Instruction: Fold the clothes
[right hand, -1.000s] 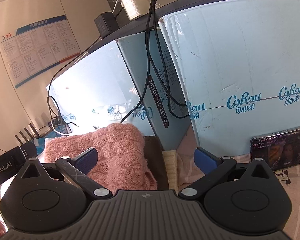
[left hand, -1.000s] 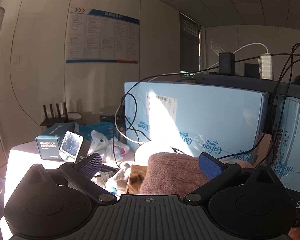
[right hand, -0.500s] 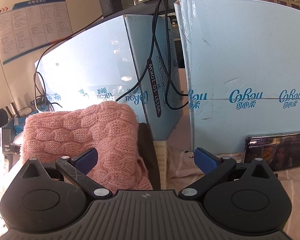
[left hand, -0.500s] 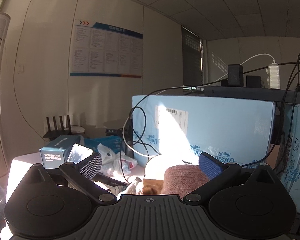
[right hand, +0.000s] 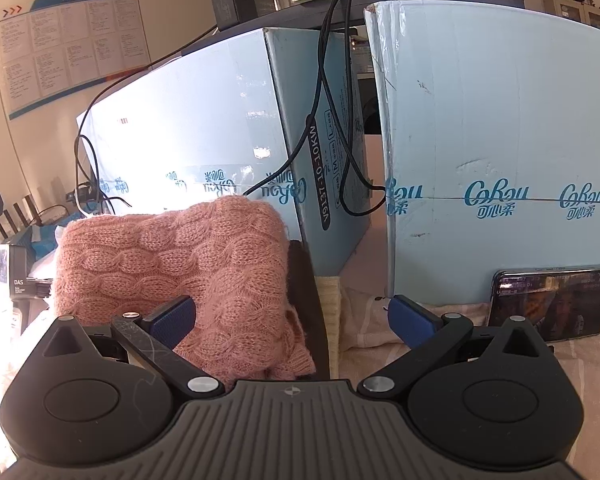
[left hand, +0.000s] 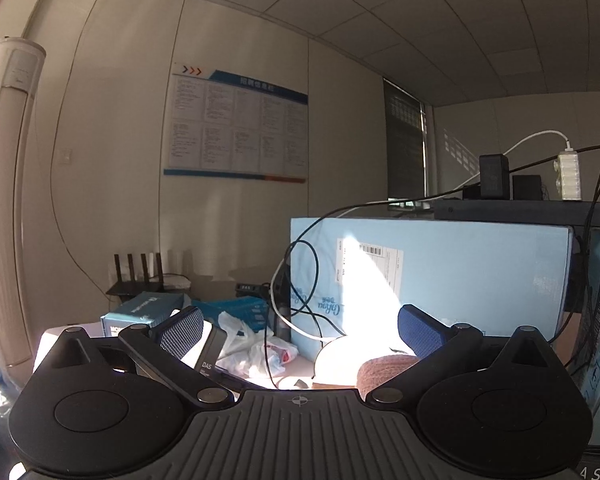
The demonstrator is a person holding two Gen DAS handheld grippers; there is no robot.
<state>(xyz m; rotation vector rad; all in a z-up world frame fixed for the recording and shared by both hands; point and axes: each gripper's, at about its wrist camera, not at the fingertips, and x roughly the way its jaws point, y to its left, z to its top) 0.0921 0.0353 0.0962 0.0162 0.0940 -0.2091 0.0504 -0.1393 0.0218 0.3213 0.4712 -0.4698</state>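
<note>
A folded pink cable-knit sweater (right hand: 180,264) lies on top of a stack of clothes, with a dark garment (right hand: 306,304) and a cream one (right hand: 332,320) showing at its right edge. My right gripper (right hand: 290,316) hangs open just in front of the stack, its left pad over the sweater's near edge, holding nothing. In the left wrist view only a small top part of the sweater (left hand: 384,370) shows low down. My left gripper (left hand: 298,328) is open and raised, holding nothing.
Two tall light-blue cartons (right hand: 204,128) (right hand: 500,140) stand behind the stack, with black cables (right hand: 332,80) hanging over them. A phone (right hand: 556,304) leans against the right carton. Boxes (left hand: 144,312), plastic bags (left hand: 256,348) and a router (left hand: 140,276) crowd the left side.
My left gripper has tilted upward, so the sweater dropped almost out of its view. My right gripper has come level and closer to the stack. Both stay open.
</note>
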